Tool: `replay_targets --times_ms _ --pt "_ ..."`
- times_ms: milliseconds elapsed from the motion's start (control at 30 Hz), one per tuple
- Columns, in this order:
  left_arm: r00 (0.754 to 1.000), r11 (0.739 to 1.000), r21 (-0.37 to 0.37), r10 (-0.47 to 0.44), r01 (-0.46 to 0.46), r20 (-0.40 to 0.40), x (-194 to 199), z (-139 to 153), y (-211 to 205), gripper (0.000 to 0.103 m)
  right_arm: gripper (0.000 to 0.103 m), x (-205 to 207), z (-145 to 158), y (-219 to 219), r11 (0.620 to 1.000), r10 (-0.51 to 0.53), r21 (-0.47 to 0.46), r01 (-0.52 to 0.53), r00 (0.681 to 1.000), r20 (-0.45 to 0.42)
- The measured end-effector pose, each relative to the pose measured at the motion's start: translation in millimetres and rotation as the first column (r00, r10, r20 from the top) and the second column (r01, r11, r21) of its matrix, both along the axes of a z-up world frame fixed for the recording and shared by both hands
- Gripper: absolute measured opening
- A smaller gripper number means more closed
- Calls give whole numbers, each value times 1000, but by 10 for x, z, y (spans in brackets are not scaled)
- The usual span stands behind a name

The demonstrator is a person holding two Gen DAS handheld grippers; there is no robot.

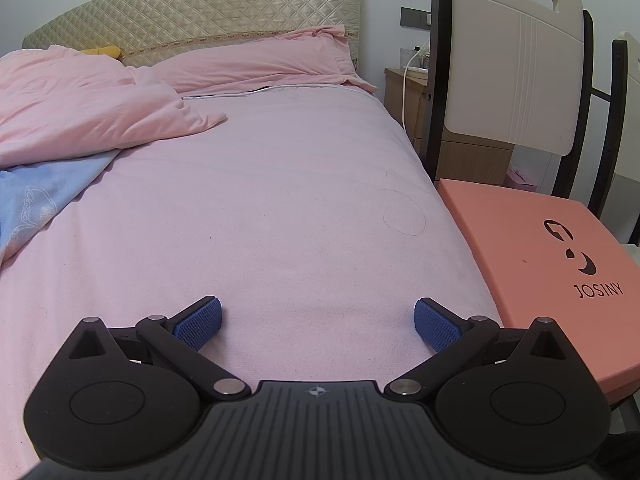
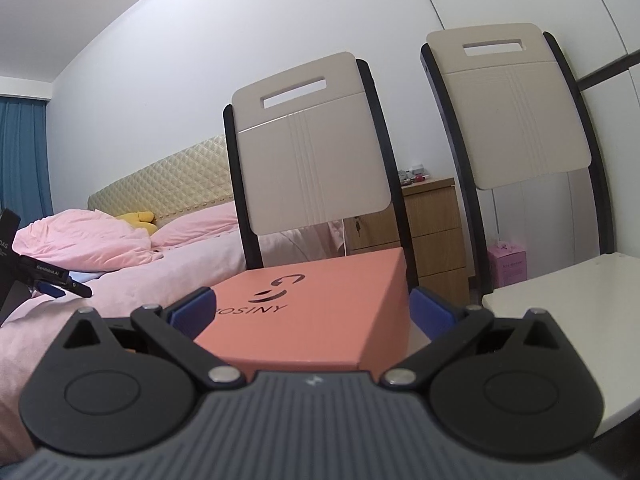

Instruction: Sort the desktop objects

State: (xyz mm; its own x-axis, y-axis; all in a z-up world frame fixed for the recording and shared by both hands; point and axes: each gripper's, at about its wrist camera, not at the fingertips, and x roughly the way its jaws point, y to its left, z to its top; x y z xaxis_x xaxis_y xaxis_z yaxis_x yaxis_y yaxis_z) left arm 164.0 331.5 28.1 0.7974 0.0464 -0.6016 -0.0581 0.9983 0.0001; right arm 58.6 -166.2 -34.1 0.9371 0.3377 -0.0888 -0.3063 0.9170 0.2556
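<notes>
A salmon-pink box (image 2: 316, 312) printed with a logo and the word JOSINY lies flat on the seat of a chair (image 2: 308, 152), just beside the edge of a bed (image 1: 260, 200). It is the only loose item near either gripper, so it is probably the thing to be sorted.

In the right wrist view the box sits straight ahead of the right gripper (image 2: 314, 310), with one corner pointing toward the camera. The blue pads are spread wide, one on each side of that near corner. Whether either pad touches the cardboard cannot be told; the box looks bracketed, not yet squeezed. Its long sides run away from the fingers toward the chair back.

The left gripper (image 1: 318, 322) hovers low over the pink sheet, fingers also spread wide and holding nothing. From there the box lies off to the right, beyond the right-hand pad, its near edge close to the mattress side.

The right gripper is clearly nearer and already lined up, so a grasp would likely fall to it. A corner is an awkward place to pinch; the box may twist or slip.

Farther out: a second chair (image 2: 516, 112), a wooden nightstand (image 2: 432, 216), a quilted headboard (image 1: 192, 12), a pink duvet (image 1: 80, 104).
</notes>
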Motion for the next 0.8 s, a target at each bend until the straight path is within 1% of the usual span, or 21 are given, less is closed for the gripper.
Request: replay_targets --times_ms 233,533,800 --pt "1000 1000 0 0 0 0 1 -1 0 103 103 -10 0 -14 1000 3 1 -3 1000 1" --pt "1000 1000 -1 0 0 0 3 -2 0 103 103 -49 1 -145 999 19 46 -19 1000 -1" --pt "1000 1000 -6 0 0 0 13 -2 4 103 103 -18 20 -192 998 14 57 -14 1000 0"
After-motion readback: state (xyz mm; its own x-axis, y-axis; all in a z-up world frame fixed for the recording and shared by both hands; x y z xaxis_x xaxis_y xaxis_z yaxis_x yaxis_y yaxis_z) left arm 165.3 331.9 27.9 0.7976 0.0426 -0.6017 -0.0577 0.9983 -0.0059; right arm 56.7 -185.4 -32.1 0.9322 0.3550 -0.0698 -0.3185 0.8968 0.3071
